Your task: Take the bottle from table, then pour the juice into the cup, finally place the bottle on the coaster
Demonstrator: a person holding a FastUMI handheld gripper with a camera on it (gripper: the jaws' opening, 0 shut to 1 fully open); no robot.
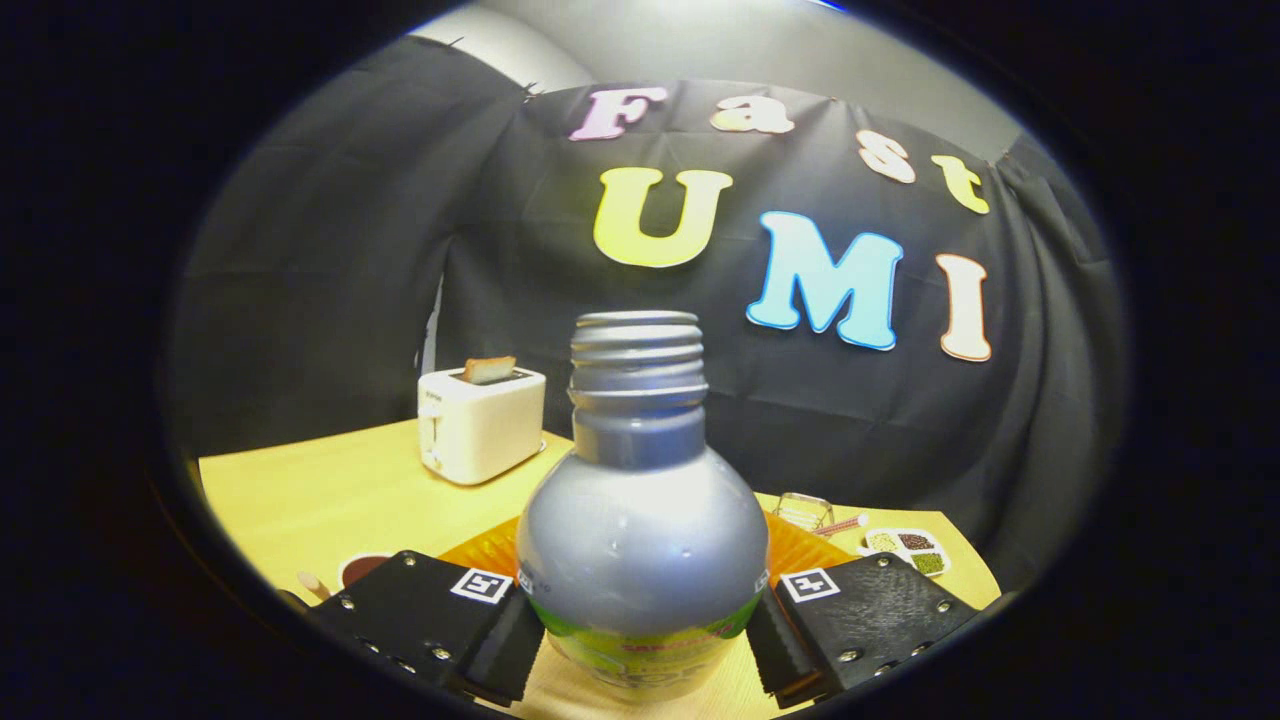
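One uncapped bottle point(640, 540) upright, clasped between both fingers of the tongs point(640, 640), one toaster point(481, 422) beyond

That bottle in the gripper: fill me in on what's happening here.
A hand-held gripper is shut on a capless bottle, a finger pressing each side, holding it upright over the yellow table. An orange coaster lies just behind it. A toaster with toast stands further back. Pouring hasn't begun.

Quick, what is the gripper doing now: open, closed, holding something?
Gripper: closed on the bottle, one finger pressing each side.
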